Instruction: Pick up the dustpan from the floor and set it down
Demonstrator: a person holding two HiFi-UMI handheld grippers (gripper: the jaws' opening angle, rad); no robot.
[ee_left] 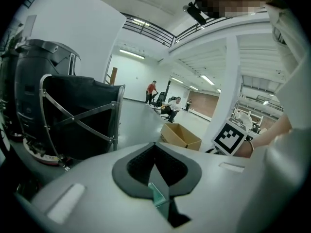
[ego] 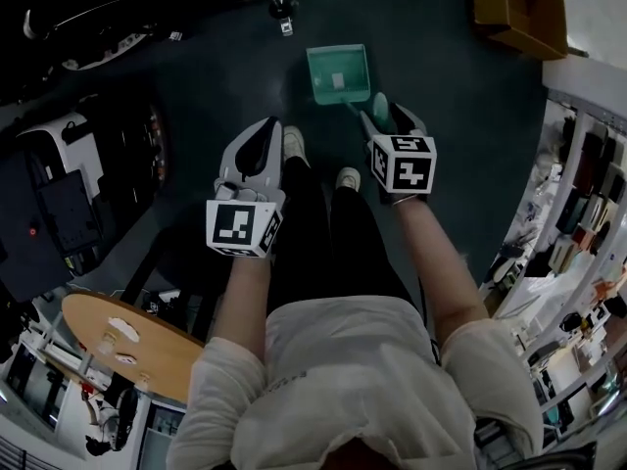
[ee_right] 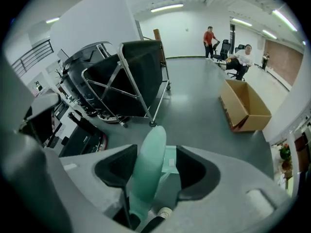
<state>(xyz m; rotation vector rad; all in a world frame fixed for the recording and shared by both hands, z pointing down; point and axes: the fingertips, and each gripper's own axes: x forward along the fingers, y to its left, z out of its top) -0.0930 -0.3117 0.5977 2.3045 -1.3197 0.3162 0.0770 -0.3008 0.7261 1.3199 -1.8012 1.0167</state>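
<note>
Head view, nearest to farthest: the person's two forearms reach forward and down over black trousers. A round wooden table (ego: 127,346) stands at the lower left.

The left gripper (ego: 266,125) hangs above the left shoe (ego: 294,143). In the left gripper view its (ee_left: 155,147) dark pads meet along a centre line. It is clenched with nothing between them, and only a sliver of green shows past the jaws.

The right gripper (ego: 384,116) points steeply down, just beyond the right shoe (ego: 348,177). In the right gripper view its (ee_right: 156,152) jaws stand released and wide apart. The green handle (ee_right: 148,164) rises between them, close to the left pad and clear of the right one.

The dustpan (ego: 338,71) lies on the dark floor (ego: 441,86), just ahead of the shoes. Its tray points away from the person and its handle slants back toward the right gripper. It sits in the floor's open middle, between black equipment along the left edge and shelving (ego: 588,194) along the right edge.

Farther off, an open cardboard box (ee_right: 245,106) rests toward the floor's right side. A black metal-framed cart (ee_right: 131,81) stands toward the left side. At the far end are a standing person (ee_right: 209,37) in a red top and a seated person (ee_right: 241,57) in white.
</note>
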